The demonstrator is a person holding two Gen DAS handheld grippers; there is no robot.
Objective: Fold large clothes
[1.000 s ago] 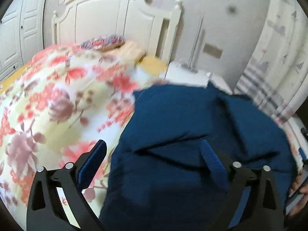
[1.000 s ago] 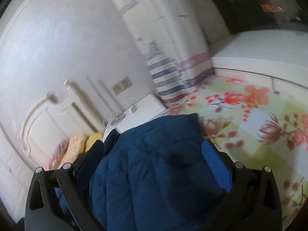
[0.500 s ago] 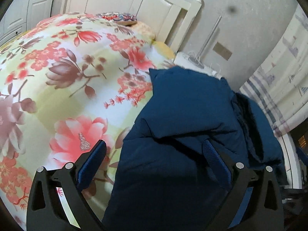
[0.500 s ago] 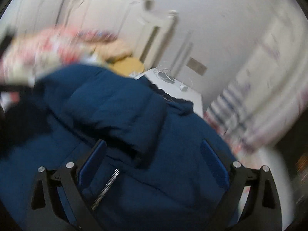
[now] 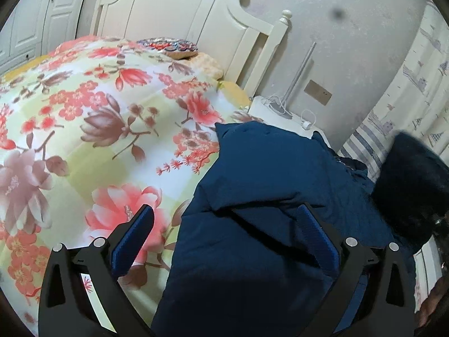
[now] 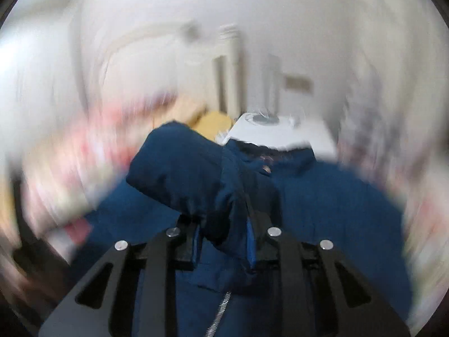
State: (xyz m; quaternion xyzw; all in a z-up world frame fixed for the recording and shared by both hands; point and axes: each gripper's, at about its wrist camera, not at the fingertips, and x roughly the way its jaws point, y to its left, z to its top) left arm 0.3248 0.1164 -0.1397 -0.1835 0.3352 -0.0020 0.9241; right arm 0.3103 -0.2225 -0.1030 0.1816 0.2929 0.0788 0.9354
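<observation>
Right gripper: jaws just closed, pinching a bunched fold of the blue jacket. Left gripper: jaws just widened fully, holding nothing, poised over the jacket's edge. Jacket lay on the floral quilt of the bed, near the white nightstand.

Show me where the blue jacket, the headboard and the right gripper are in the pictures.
jacket (image 5: 261,185), left wrist view, its folded upper panel.
headboard (image 5: 182,22), left wrist view, its white centre panel.
right gripper (image 6: 224,241), right wrist view, between fingertips pinching jacket fabric.
</observation>
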